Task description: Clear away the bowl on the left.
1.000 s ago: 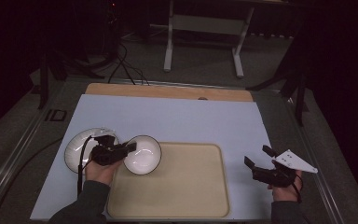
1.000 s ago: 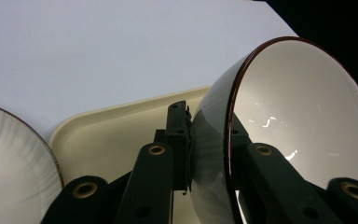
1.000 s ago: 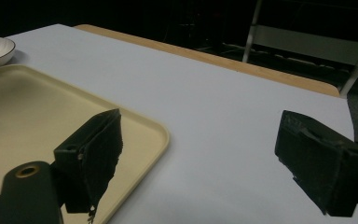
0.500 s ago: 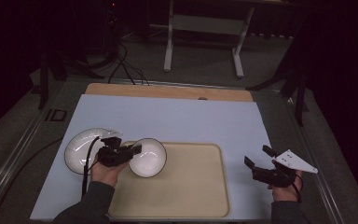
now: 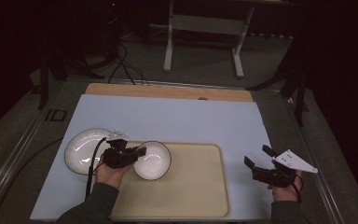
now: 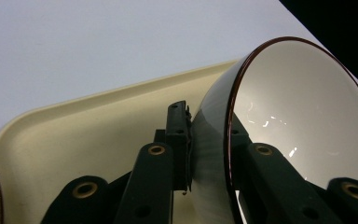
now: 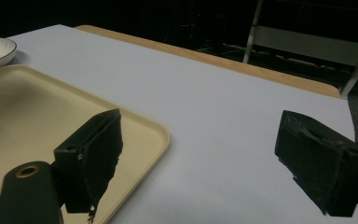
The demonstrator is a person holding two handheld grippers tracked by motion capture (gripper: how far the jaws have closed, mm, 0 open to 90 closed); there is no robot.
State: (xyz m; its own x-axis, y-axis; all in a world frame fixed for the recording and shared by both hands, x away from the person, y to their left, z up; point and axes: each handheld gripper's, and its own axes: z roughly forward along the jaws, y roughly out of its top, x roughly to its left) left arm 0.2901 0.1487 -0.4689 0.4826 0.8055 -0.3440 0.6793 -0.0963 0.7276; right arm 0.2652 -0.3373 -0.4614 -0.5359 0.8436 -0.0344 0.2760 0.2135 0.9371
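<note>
Dark room all around, with a pale blue table top (image 5: pixel 177 116) in the middle and a wooden edge at its far side.

Nearest the person, at six o'clock on the table, lies a cream tray (image 5: pixel 191 186). At its eight o'clock corner, the left gripper (image 5: pixel 137 151) has its jaws clamped on the rim of a white bowl (image 5: pixel 154 161). The left gripper view shows one black jaw on the outside of the bowl (image 6: pixel 303 112) and one inside, with the bowl tipped on its side above the tray (image 6: pixel 88 130). The bowl has a thin dark rim.

Just beside it at nine o'clock, a white plate (image 5: pixel 81 149) sits flat on the table, off the tray.

Over at four o'clock, the right gripper (image 5: pixel 258 161) waits past the tray's edge, well apart from the bowl. Its jaws stand wide apart with nothing between them, as the right gripper view shows (image 7: pixel 196 154).

Farther back, grey table legs (image 5: pixel 203 42) stand on the floor.

What could go wrong: the bowl is smooth and held only by its thin rim, so I think it could slip out and bang on the tray. If the hand swings left, the bowl could bump the plate.
</note>
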